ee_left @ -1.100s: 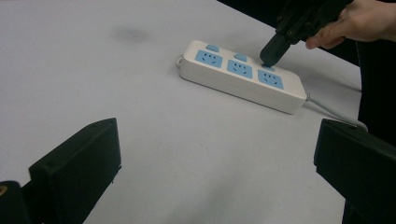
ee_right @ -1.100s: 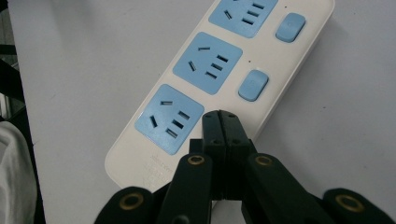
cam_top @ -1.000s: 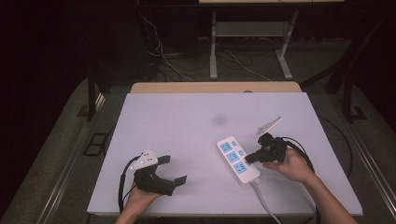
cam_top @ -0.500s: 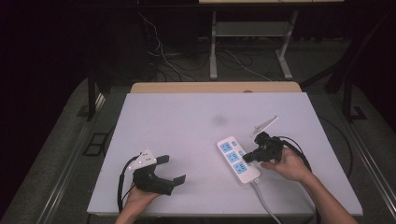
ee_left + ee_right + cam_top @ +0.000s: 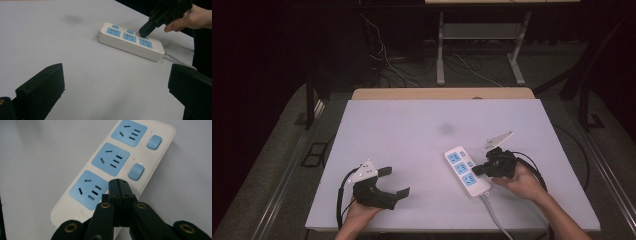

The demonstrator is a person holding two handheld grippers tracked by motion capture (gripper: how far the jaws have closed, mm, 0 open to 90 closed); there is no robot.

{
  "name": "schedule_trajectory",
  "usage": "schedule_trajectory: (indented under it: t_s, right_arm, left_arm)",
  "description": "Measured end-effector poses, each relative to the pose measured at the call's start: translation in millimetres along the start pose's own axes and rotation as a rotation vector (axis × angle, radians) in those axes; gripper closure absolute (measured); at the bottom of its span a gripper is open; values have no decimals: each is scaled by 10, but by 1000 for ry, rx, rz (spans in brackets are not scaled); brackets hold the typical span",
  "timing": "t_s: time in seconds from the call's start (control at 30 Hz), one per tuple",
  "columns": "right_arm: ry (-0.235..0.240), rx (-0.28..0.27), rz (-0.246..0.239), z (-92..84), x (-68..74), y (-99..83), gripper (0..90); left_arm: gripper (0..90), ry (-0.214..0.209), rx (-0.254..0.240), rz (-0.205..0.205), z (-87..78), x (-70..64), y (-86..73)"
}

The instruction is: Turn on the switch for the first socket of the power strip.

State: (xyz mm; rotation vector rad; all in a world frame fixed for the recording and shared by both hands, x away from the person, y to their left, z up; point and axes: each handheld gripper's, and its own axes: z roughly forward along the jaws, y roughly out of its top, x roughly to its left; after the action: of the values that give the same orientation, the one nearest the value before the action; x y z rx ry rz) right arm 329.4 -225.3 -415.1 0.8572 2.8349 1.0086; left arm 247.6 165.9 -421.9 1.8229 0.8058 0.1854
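Power strip (image 5: 466, 171) lies flat on the white counter (image 5: 412, 145), directly under the tip of the right hand-held gripper (image 5: 118, 182), its cable running off toward the person's side. White body, three blue socket faces in a row, a small blue rocker switch beside each.

Right hand-held gripper: jaws shut tight together, nothing between them, used as a single blunt poker. In the right gripper view the closed tip sits over the spot beside the nearest socket (image 5: 88, 189), where that socket's switch should be; the switch itself is hidden beneath the tip. The middle switch (image 5: 136, 171) and far switch (image 5: 154, 142) lie just ahead of the tip, untouched. The left gripper view shows the same tip (image 5: 145, 29) angled down onto the strip's top edge; whether it presses or merely rests, I cannot tell.

Left hand-held gripper (image 5: 393, 181): jaws wide apart, empty, resting on the counter well apart from the strip, which lies ahead of its jaws.

Step in hand, as I judge: pressing the nearest rocker switch with the closed tip.

Next move calls for a short, straight push down, then a lift clear; if the remaining switches are to follow, a small shift ahead along the row. Risk: the light strip skidding under an off-centre push
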Motion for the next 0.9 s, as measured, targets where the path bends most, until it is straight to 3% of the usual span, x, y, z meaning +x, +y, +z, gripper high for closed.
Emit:
schedule_trajectory:
  t_s: [0.4,0.53,0.9]
  right_arm:
    - [24,27,-14,-14,-34,57,900]
    - [54,0,10,-51,-80,64,900]
    - [48,-40,22,-225,-111,136,900]
  left_arm:
    - [0,3,-4,-10,-8,20,-1]
    - [0,1,-4,-9,-4,21,-1]
    - [0,-1,-5,-10,2,12,-2]
